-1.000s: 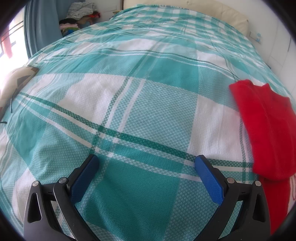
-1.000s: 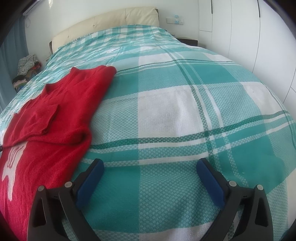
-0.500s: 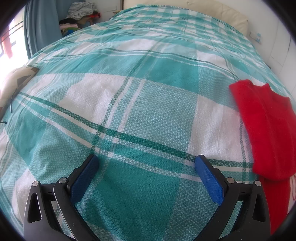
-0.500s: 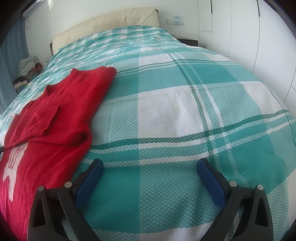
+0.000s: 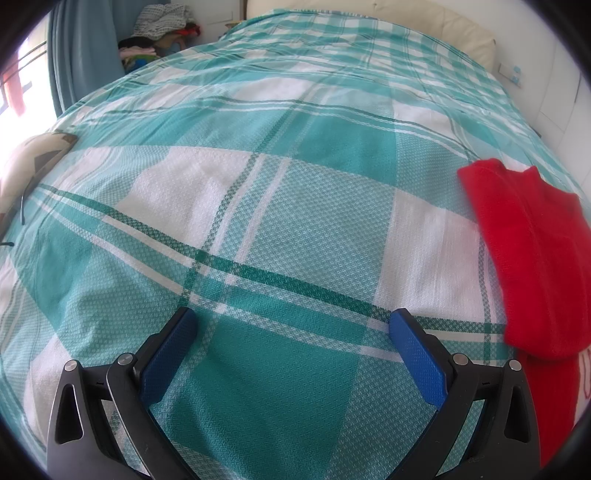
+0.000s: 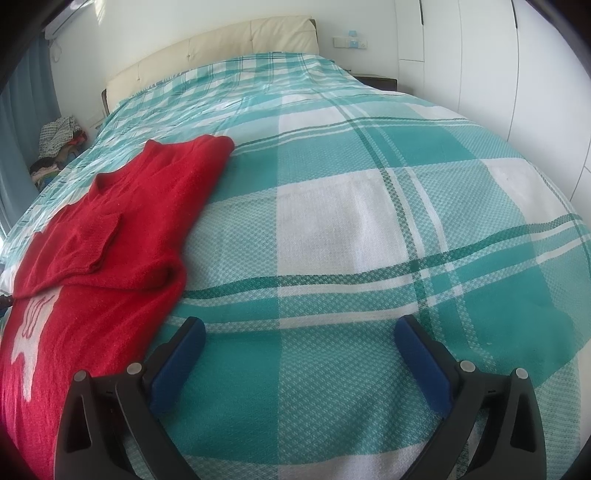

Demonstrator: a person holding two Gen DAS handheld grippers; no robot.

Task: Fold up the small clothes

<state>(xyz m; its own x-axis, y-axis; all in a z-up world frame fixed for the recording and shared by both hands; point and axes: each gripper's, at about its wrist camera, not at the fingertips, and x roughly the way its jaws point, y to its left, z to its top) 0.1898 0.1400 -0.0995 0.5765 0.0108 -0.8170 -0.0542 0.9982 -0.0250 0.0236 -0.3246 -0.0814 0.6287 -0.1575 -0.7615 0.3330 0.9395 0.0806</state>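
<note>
Currently both tools, left tool (image 5: 293, 326) and right tool (image 6: 299, 334), hang open, empty, over the bed (image 6: 332, 229). Sleeves look folded in on the red sweater (image 6: 122, 229); pinch both hem corners together, fold up evenly.

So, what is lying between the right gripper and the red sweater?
Nothing but bare checked bedspread. In the right wrist view, the right gripper is open over the cover, and the red sweater lies just beside its left finger.

One red sweater (image 6: 110, 236), one plaid bedspread (image 6: 351, 221), one clothes pile (image 5: 162, 33), two grippers
</note>
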